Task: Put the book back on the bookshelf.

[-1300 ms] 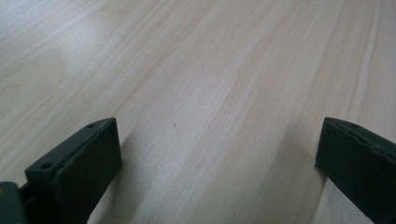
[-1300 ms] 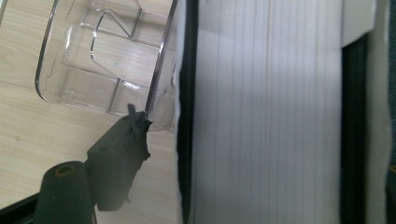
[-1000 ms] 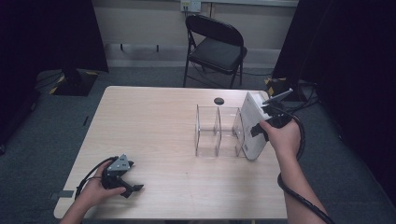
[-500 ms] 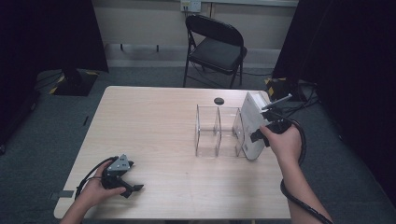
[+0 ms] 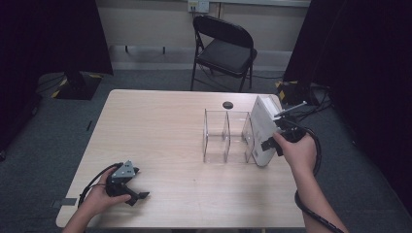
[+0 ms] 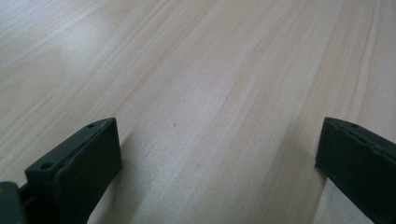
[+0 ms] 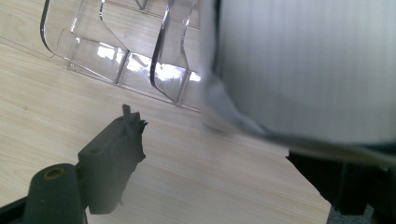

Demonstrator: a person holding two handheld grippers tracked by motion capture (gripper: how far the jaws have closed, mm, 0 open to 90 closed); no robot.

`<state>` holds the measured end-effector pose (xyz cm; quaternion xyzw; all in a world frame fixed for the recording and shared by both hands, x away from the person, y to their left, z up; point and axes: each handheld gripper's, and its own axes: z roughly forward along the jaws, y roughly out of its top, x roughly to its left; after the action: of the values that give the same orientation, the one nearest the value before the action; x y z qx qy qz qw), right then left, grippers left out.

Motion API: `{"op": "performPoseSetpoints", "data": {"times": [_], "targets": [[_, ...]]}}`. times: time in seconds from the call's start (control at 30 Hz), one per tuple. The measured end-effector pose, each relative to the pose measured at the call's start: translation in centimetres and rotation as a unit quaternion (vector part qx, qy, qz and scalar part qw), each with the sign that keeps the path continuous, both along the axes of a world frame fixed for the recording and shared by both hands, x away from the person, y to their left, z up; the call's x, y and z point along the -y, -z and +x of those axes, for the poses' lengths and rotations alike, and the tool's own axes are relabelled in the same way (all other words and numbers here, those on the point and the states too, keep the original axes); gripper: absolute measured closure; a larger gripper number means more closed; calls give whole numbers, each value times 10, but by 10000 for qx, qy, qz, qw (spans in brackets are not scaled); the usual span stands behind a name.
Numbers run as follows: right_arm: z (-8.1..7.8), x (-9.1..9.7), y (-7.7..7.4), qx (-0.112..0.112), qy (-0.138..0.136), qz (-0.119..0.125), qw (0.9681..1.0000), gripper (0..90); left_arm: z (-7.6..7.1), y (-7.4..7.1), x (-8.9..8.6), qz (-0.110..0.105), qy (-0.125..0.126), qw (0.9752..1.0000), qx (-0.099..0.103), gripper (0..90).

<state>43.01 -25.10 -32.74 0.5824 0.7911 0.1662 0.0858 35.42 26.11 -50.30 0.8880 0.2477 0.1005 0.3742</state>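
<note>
The right claw (image 5: 273,143) has just been opening, its jaws now wide and apparently off the white rectangular box (image 5: 265,128), which leans in the clear acrylic divider rack's (image 5: 227,137) rightmost slot: likely placed. The left claw (image 5: 133,194) rests wide open on the pale wooden desk (image 5: 160,126).

Black hand-held gripper (image 5: 137,195), grey plate, trailing black cable.

Thing in hand: a white box (image 5: 265,128), flat and rectangular, plain faces as far as I can see.
Pose: I see it standing on edge, leaning slightly.
Place: right end of the clear acrylic divider rack (image 5: 227,136), against its outermost partition, near the table's right edge.
Rack: transparent, upright partitions, the other slots empty.
Close view: the box (image 7: 303,70) looks blurred to me.
</note>
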Motion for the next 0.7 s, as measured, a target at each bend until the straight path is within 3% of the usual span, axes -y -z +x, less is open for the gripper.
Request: {"op": "performPoseSetpoints", "data": {"times": [0.27, 0.7], "targets": [[-8, 10, -2, -4, -108, 57, 9999, 154, 0, 0, 0, -30, -3, 10000, 4, 0], [-18, 6, 2, -18, -364, 74, 9993, 154, 0, 0, 0, -15, -11, 10000, 4, 0]]}}
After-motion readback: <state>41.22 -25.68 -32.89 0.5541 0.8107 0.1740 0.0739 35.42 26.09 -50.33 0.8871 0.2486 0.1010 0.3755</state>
